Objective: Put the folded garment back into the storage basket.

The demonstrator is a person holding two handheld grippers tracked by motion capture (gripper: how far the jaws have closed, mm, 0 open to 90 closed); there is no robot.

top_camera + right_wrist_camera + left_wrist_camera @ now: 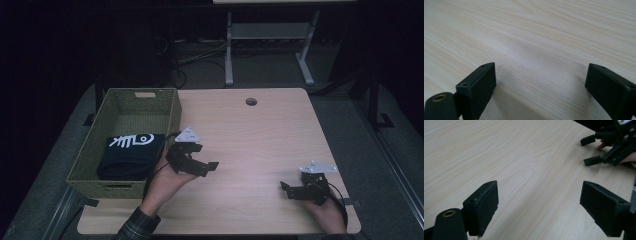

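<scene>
- High view first, nearest you: your right tongs [289, 189] sit low over the front right of the table [260, 135], jaws apart and holding nothing, pointing left across the bare wood.
- In the right gripper view the two black jaws stand wide apart with plain wood grain between them, so nothing lies within that hand's reach.
- A little farther in, your left tongs [205, 159] hover near the middle-left of the table, also spread and empty, just beside the basket [170, 107]; they point right, toward the other hand.
- The left gripper view confirms this: wide gap, bare table, and the right tongs [594, 150] off at the upper right.
- Farthest, the folded black shirt [131, 155] with the white print lies inside the green basket at its near end, behind and to the left of your left tongs.
- Judging from that, your left hand is much the nearer one, and it would have to turn back leftward over the basket wall.
</scene>
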